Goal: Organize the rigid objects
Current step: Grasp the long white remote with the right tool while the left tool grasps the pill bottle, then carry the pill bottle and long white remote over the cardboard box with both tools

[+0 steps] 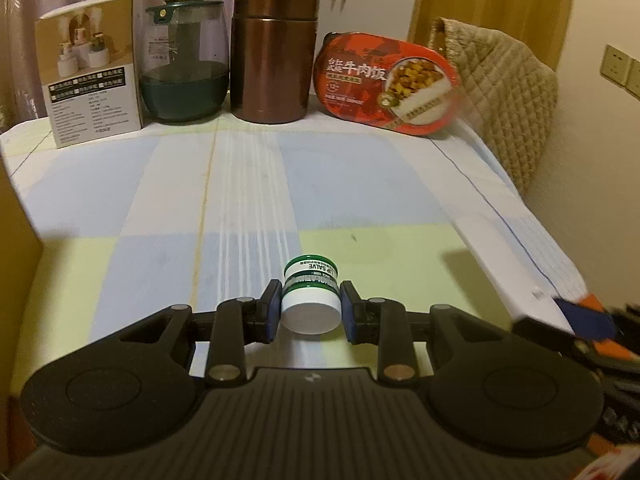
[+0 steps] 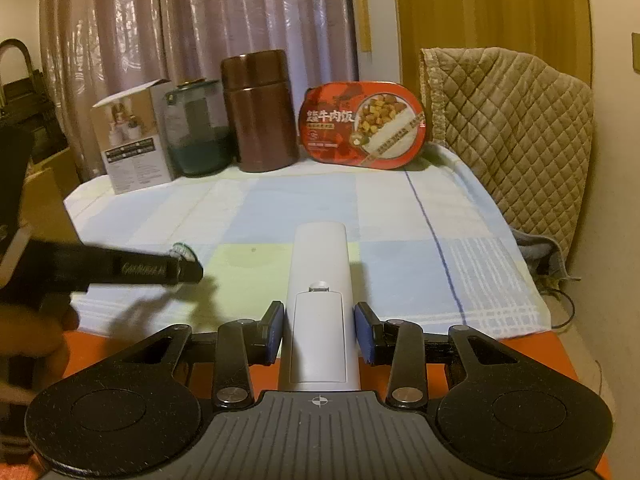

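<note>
My left gripper [image 1: 311, 310] is shut on a small green-and-white lip salve jar [image 1: 311, 297], held on its side just above the checked tablecloth [image 1: 224, 200]. My right gripper [image 2: 319, 330] is shut on a white remote control [image 2: 319, 300], back side up, pointing out over the table's front edge. In the right wrist view the left gripper [image 2: 182, 268] shows at the left with the jar [image 2: 182, 251] peeking out. In the left wrist view the remote [image 1: 508, 256] reaches in from the right.
Along the back of the table stand a cardboard box [image 1: 94, 70], a green-lidded glass jar [image 1: 185, 60], a copper-brown thermos [image 1: 274, 50] and a red instant beef rice box [image 1: 386, 82] leaning up. A quilted chair back [image 1: 496, 92] stands at the right.
</note>
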Demonstrator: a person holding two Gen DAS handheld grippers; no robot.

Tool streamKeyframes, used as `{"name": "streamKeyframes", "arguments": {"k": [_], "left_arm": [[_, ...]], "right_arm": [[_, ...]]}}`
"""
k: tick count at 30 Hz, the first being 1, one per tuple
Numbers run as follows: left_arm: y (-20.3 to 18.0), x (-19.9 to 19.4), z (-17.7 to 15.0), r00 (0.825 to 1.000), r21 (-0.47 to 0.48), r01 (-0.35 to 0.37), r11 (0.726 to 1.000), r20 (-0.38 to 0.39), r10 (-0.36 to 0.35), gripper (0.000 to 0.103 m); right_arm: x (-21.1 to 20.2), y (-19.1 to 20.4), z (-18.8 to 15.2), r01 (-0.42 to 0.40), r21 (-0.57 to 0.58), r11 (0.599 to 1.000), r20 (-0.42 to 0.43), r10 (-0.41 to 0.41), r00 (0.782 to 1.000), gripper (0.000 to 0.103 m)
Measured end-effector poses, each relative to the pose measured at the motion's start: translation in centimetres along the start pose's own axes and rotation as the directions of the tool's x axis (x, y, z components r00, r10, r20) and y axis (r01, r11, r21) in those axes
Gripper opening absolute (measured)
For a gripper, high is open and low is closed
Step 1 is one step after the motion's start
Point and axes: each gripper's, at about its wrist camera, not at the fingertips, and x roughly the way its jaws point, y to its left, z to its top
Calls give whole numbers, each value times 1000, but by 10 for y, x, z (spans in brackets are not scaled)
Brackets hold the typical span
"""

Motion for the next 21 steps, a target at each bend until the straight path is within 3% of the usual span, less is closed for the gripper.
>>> {"name": "streamKeyframes", "arguments": {"k": [10, 21], "left_arm": [[-6, -103, -8, 999, -21, 24, 999, 26, -24, 26], [7, -227, -11, 996, 1, 35, 999, 80, -35, 26]], "right_arm": [[-60, 27, 21, -25, -5, 1000, 5, 25, 1000, 34], [-156, 78, 60, -67, -32, 997, 31, 68, 997, 35]]}}
